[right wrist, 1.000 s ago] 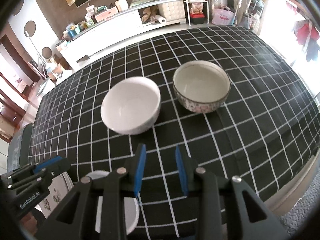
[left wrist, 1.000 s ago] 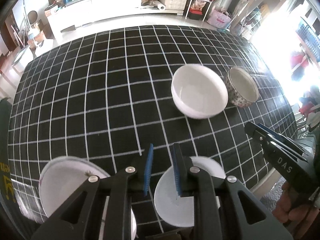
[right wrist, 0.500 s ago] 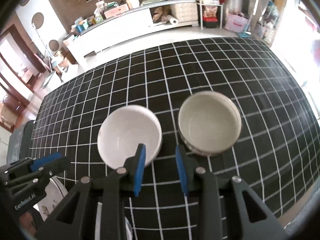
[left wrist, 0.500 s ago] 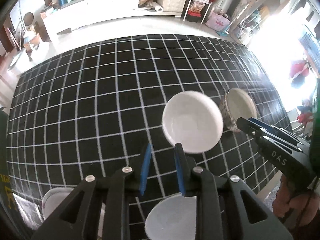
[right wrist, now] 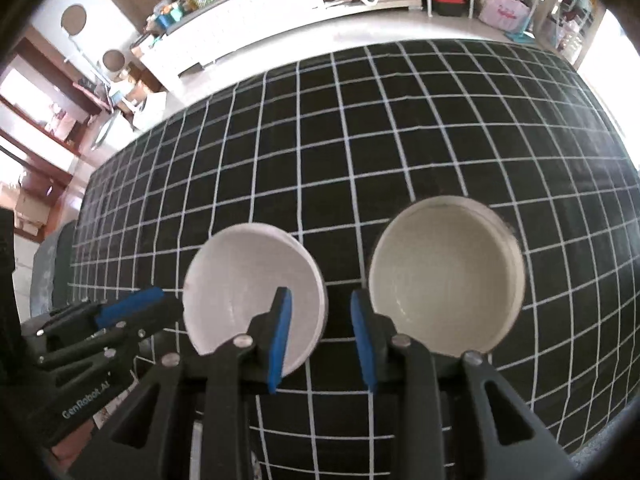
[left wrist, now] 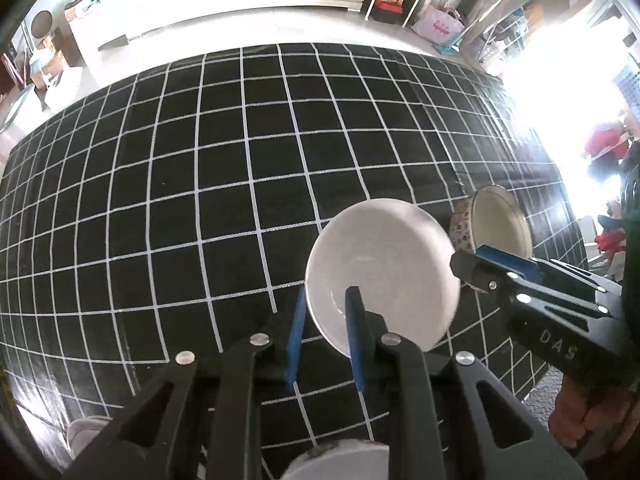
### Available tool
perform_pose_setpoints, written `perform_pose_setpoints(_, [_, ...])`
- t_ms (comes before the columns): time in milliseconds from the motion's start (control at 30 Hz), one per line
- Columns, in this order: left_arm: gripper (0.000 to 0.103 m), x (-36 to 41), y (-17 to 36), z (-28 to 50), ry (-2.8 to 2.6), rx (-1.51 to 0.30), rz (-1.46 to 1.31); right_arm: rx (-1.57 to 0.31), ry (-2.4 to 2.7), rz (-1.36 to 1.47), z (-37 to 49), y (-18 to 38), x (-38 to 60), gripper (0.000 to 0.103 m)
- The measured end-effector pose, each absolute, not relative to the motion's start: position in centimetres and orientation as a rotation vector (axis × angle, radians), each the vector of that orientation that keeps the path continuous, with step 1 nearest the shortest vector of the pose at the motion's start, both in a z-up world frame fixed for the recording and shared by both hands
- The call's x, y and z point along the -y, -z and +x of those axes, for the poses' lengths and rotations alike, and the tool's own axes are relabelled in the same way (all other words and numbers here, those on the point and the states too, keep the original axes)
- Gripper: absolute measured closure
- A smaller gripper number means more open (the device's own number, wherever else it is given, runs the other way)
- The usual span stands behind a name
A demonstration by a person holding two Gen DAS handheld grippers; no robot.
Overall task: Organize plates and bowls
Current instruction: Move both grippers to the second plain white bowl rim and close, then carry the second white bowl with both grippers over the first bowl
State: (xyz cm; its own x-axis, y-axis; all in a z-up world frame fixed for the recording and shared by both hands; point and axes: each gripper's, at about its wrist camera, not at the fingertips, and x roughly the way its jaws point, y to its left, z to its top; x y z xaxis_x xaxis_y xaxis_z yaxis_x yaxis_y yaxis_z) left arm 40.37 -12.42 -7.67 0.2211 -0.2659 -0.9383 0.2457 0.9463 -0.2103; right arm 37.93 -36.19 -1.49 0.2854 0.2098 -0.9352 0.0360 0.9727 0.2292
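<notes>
A plain white bowl (left wrist: pixel 384 268) (right wrist: pixel 248 280) stands on the black checked tablecloth (left wrist: pixel 200 200), and a cream bowl with a patterned outside (left wrist: pixel 496 224) (right wrist: pixel 444 280) stands close to its right. My left gripper (left wrist: pixel 326 300) hangs over the white bowl's near left rim with its jaws closing. That rim shows between the blue pads, and I see no pad pressing on it. My right gripper (right wrist: pixel 320 298) stands open over the gap between the two bowls, its left finger (right wrist: pixel 280 320) above the white bowl. Each gripper also shows in the other's view: the right gripper (left wrist: pixel 480 264), the left gripper (right wrist: pixel 160 304).
A white plate (left wrist: pixel 336 460) and part of another plate (left wrist: pixel 88 432) peek out under the left gripper. The table's near right edge (left wrist: pixel 532 384) is close to a person's hand (left wrist: pixel 592 416). White cabinets (right wrist: pixel 256 12) stand beyond the far edge.
Both grippers have moved forward over the table and a little down toward the two bowls. The plates have slid to the bottom edge of the left wrist view.
</notes>
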Motion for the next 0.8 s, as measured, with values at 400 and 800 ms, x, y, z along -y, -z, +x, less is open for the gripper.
perform_pose_setpoints(400, [0.098, 12.1, 9.2, 40.1, 0.338, -1.289, 0.036, -1.295, -0.092, 0.180, 37.4, 3.9, 34.8, 0.090])
perform_pose_setpoints(800, [0.097, 14.6, 9.8, 36.9, 0.322, -1.286, 0.146, -1.296, -0.096, 0.218, 34.7, 4.1, 35.0, 0.089])
